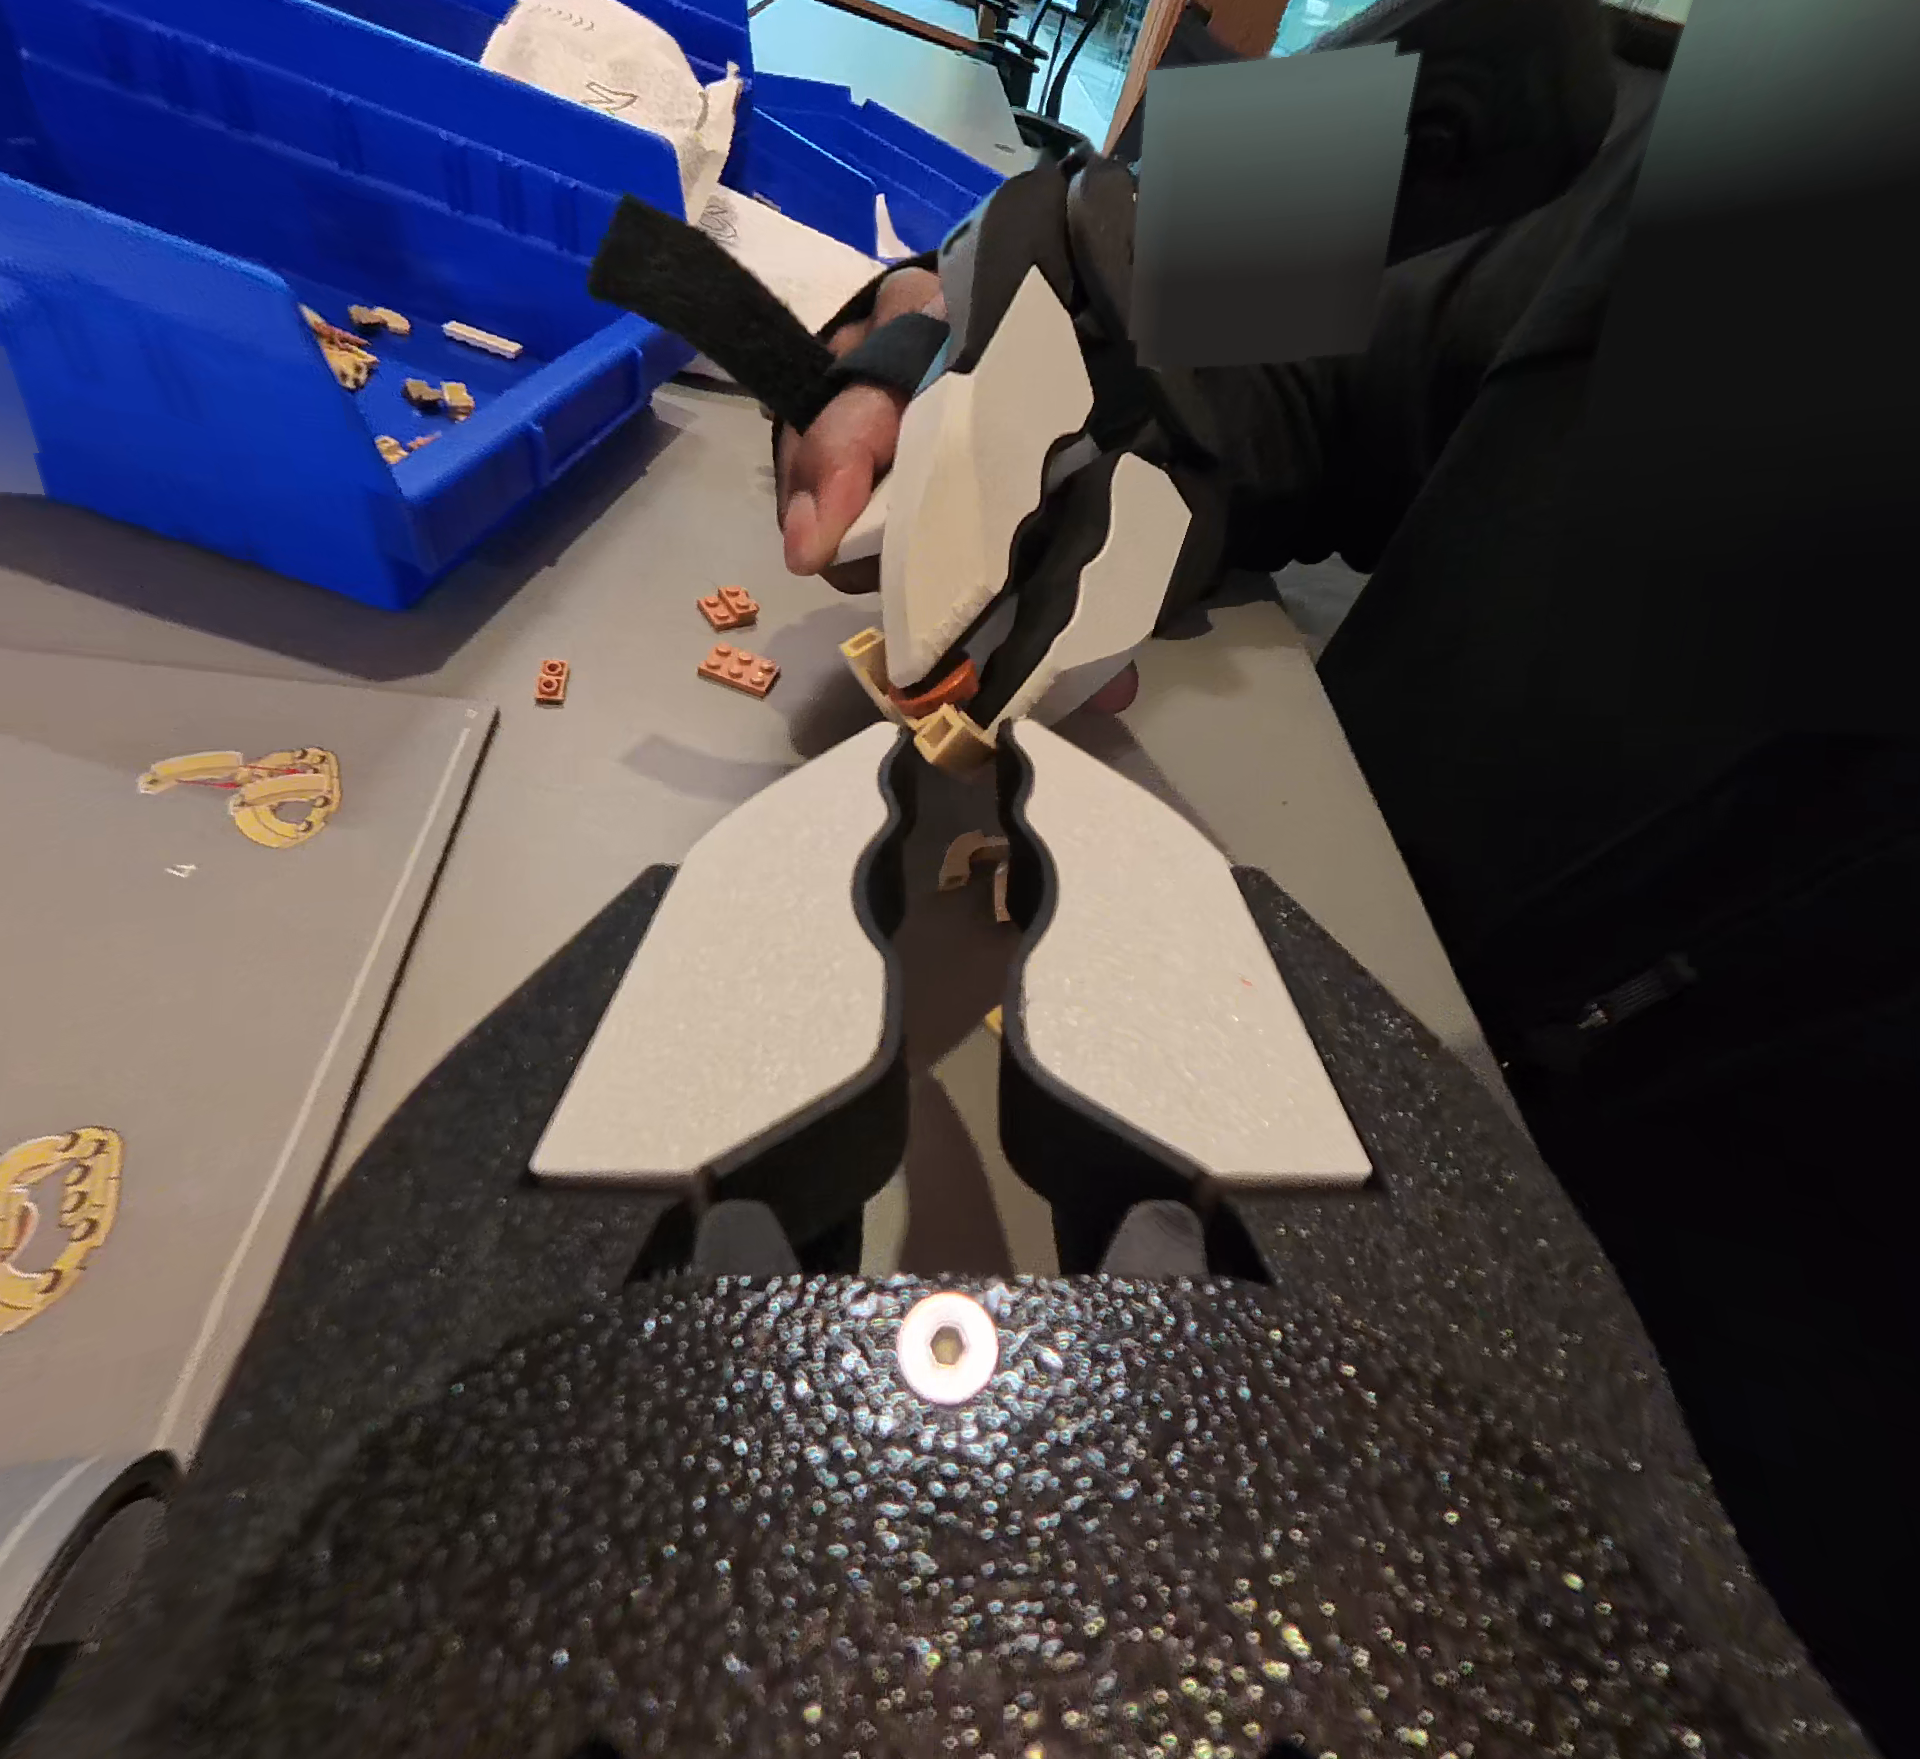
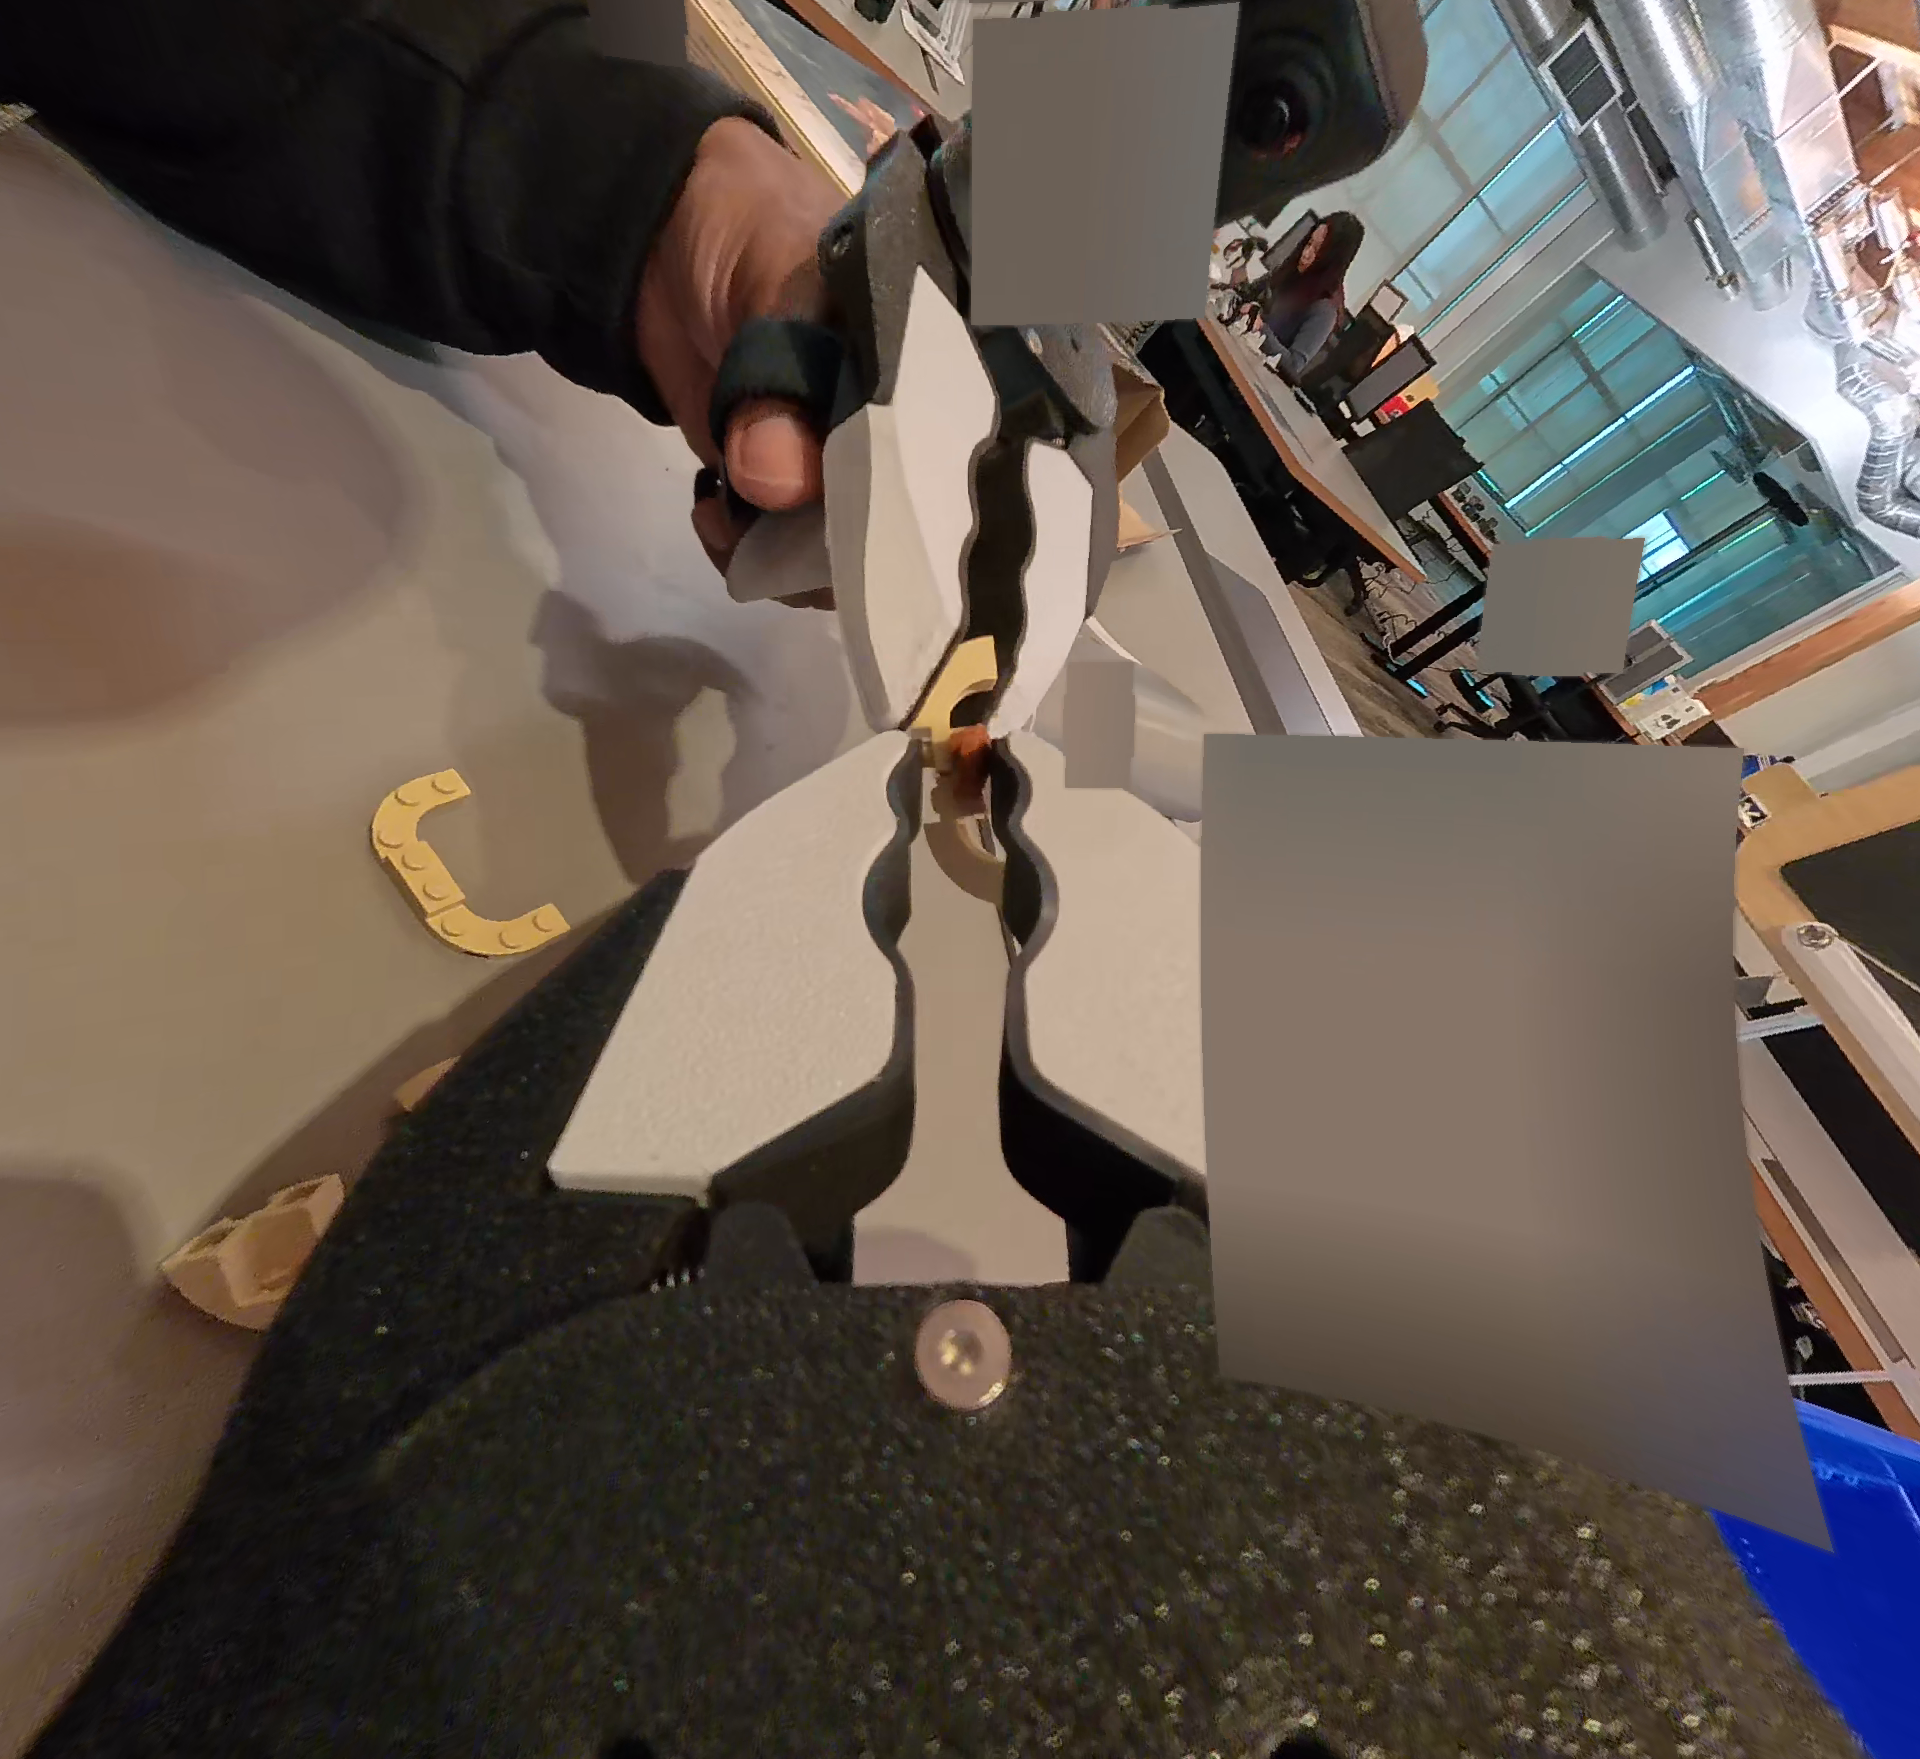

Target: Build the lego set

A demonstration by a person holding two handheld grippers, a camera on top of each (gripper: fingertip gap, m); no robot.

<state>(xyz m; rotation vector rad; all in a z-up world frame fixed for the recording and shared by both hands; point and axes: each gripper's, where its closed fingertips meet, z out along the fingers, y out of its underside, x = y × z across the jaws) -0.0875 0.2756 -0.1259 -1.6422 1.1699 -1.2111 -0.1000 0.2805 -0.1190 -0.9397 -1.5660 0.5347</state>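
Both grippers meet tip to tip above the grey table (image 1: 582, 774). Pinched in the left gripper (image 1: 951, 748) is a tan arched piece (image 1: 951, 738); the right gripper (image 1: 951, 670), coming in from 12 o'clock, squeezes a reddish-brown round piece (image 1: 940, 686) against it. At 10 o'clock lie 3 brown plates (image 1: 738, 667), beyond them a blue bin (image 1: 312, 483) holding tan bits. An instruction booklet (image 1: 208, 982) sits at 9 o'clock. From the right wrist camera, a tan curved frame (image 2: 442, 868) rests on the table at 9 o'clock.
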